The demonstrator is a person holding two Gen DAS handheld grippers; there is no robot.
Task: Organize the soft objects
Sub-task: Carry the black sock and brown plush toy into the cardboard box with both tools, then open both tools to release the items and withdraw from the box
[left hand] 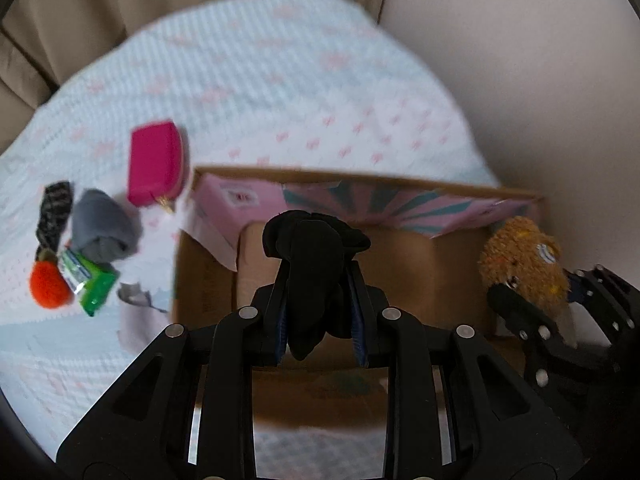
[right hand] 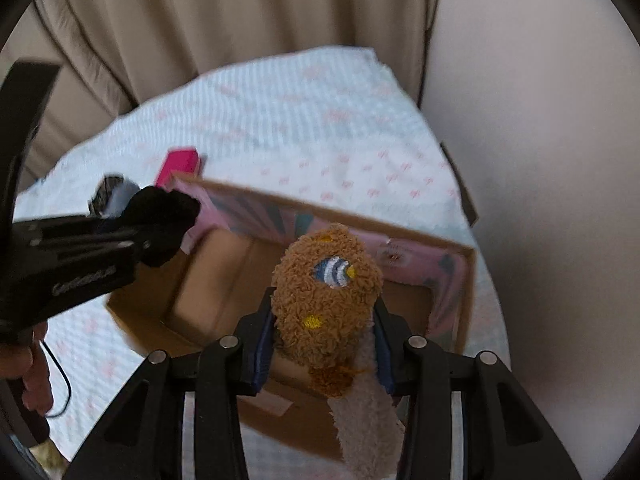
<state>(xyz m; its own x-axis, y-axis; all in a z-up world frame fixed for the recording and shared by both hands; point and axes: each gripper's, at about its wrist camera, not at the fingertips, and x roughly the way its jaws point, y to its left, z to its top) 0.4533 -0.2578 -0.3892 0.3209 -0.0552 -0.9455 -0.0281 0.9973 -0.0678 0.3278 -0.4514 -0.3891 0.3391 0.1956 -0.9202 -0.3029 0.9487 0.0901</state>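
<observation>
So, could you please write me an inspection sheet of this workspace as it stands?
Surface: bedspread, white with pink bows, blurred.
Job's things: black fabric bundle and brown fuzzy sock, both held over the open cardboard box; nothing seen inside it. Grey rolled sock lies on the bedspread.
Clutter: pink pouch, green packet, orange pompom, dark patterned strip, all left of the box.
Grippers: left hand-held gripper shut on the black bundle; right hand-held gripper shut on the brown sock.
Cables: thin black cord by the person's hand.
Surroundings: beige curtain, pale wall.
</observation>
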